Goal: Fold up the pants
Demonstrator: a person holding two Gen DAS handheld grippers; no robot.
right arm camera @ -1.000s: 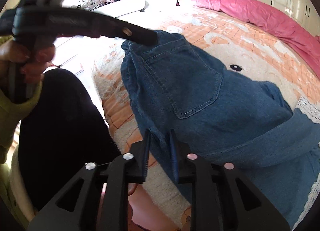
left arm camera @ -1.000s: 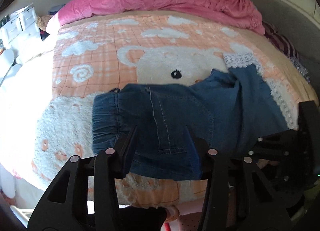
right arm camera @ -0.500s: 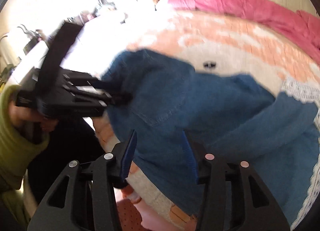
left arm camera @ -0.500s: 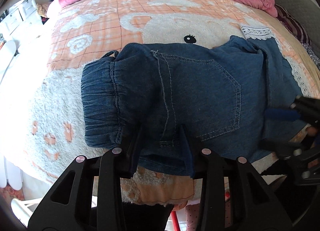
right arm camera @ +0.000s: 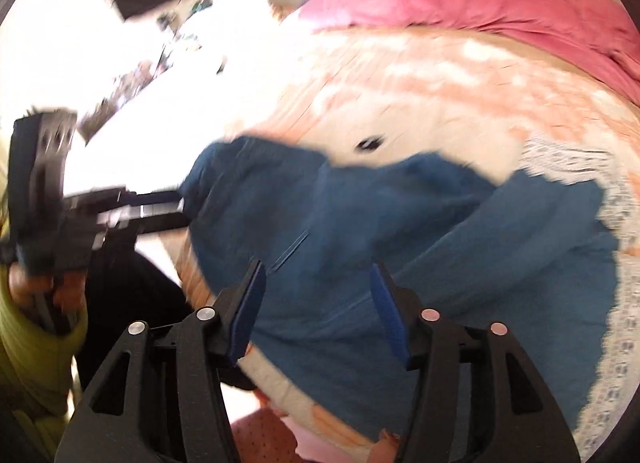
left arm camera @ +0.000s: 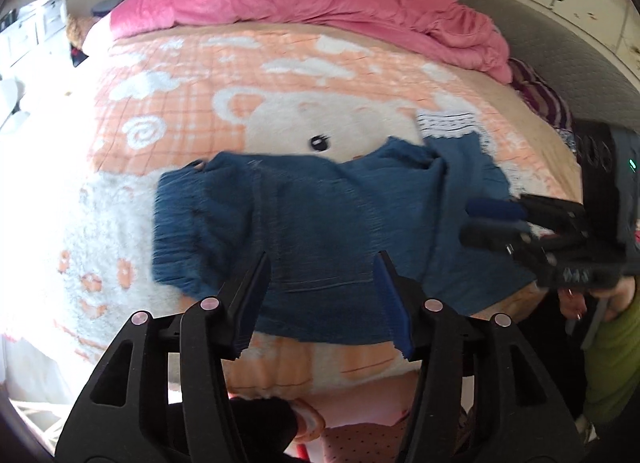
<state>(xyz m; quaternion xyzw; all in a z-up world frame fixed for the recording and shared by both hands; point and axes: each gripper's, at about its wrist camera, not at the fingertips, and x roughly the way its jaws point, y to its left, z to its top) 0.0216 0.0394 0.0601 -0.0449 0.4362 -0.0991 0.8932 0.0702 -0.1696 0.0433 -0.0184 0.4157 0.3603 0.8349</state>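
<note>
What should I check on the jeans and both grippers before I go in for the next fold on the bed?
1. Left gripper free of cloth: ok, jaws opening, nothing pinched, jeans lie beyond the pads.
2. Right gripper free of cloth: ok, jaws opening, denim shows in the gap but the pads do not press on it.
3. Jeans resting on the blanket, not hanging off the bed: ok, though the near hem sits close to the edge.
4. Fold lying flat: not ok, the layers look bunched near the lace trim.
5. Edges lined up: cannot tell, the right wrist view is blurred.
</note>
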